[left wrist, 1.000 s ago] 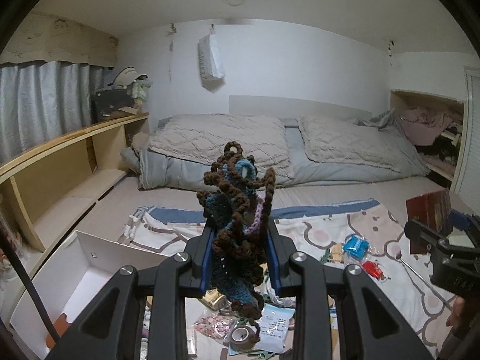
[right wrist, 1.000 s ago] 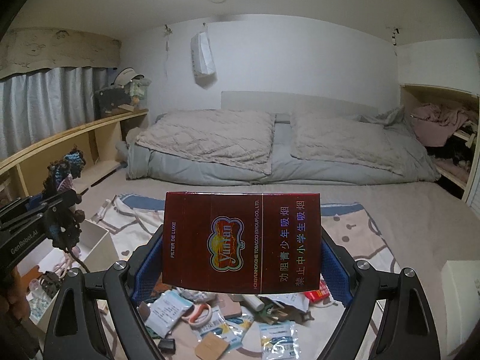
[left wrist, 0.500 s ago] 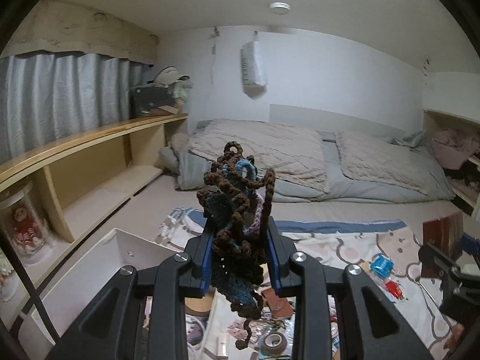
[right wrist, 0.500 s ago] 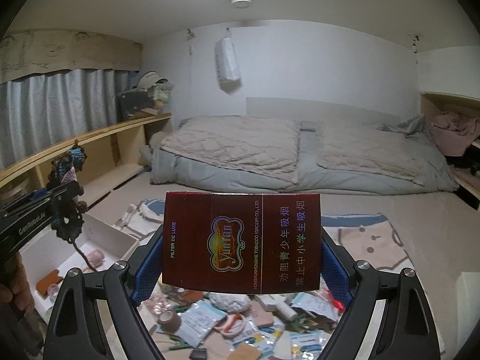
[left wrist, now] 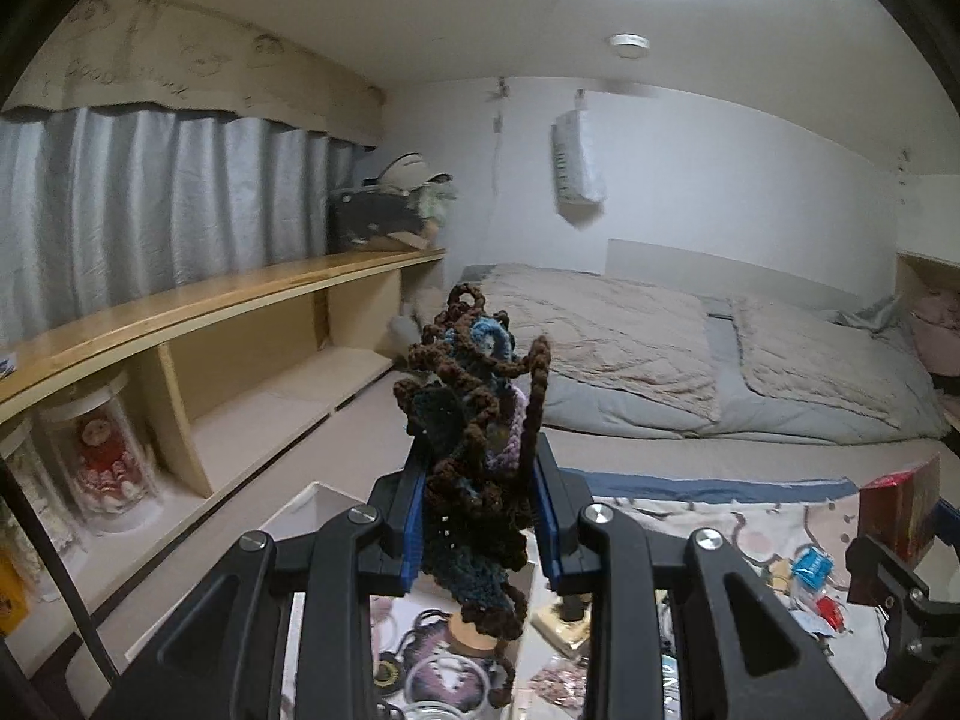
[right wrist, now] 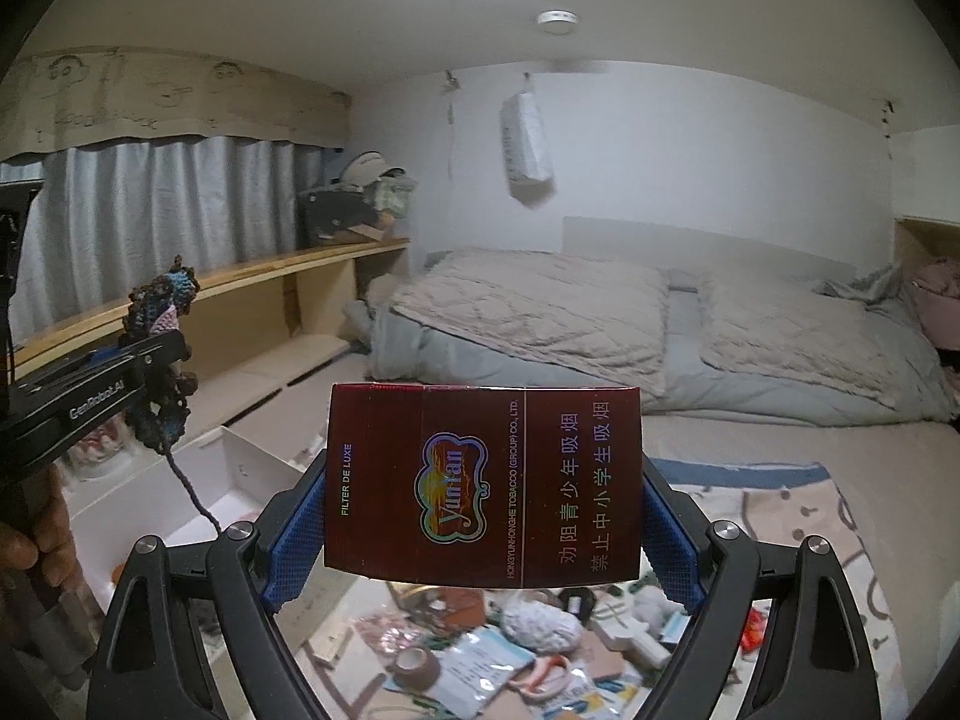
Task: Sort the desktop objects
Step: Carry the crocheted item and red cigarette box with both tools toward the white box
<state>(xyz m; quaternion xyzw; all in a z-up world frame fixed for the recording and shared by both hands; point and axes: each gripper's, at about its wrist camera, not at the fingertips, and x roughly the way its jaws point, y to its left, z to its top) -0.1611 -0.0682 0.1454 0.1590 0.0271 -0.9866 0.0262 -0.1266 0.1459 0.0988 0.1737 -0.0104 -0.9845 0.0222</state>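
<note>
Crocheted yarn tangle rough, matt; cardboard cigarette pack glossy, smooth.

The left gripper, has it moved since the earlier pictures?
Yes. In the right wrist view the left gripper climbed from below the wooden shelf to its edge.

A beige floor is seen, with a patterned mat spread on it — small clutter is scattered over the mat: a tape roll, packets, a blue wrapper. A white box is set at the mat's left edge.
</note>
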